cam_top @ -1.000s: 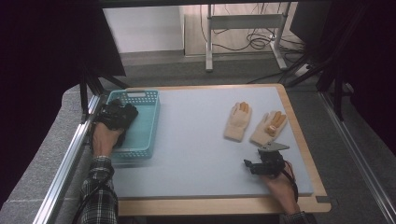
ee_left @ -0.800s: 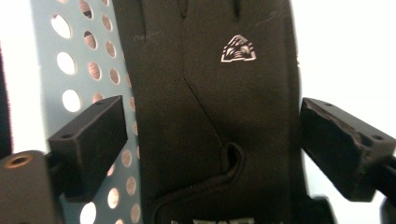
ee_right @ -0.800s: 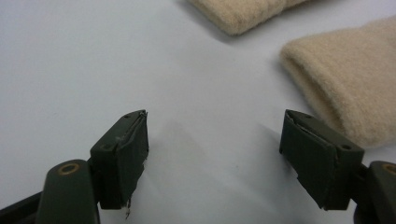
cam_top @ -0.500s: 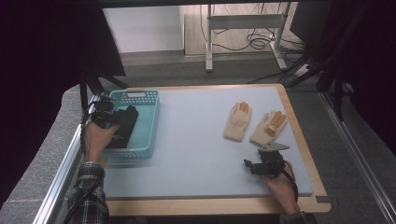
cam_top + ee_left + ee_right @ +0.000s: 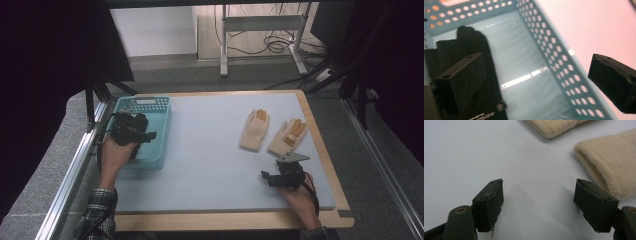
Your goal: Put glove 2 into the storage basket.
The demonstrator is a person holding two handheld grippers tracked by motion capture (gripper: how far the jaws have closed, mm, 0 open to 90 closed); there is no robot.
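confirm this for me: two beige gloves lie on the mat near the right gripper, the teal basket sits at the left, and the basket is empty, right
Not quite: the basket is not empty. The left gripper view shows a black item lying inside it. The rest holds: two beige gloves lie on the mat near the right gripper, and the basket sits at the left.

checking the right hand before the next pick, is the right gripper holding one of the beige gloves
No: the right gripper is open over bare mat, and the nearest beige glove lies beyond its jaws, ungrasped.

Two cream gloves [image 5: 255, 130] [image 5: 287, 137] are laid flat side by side near the surface's right edge, fingers pointing away. A black glove [image 5: 477, 75] is seen inside the teal basket [image 5: 157, 132] at the left edge.
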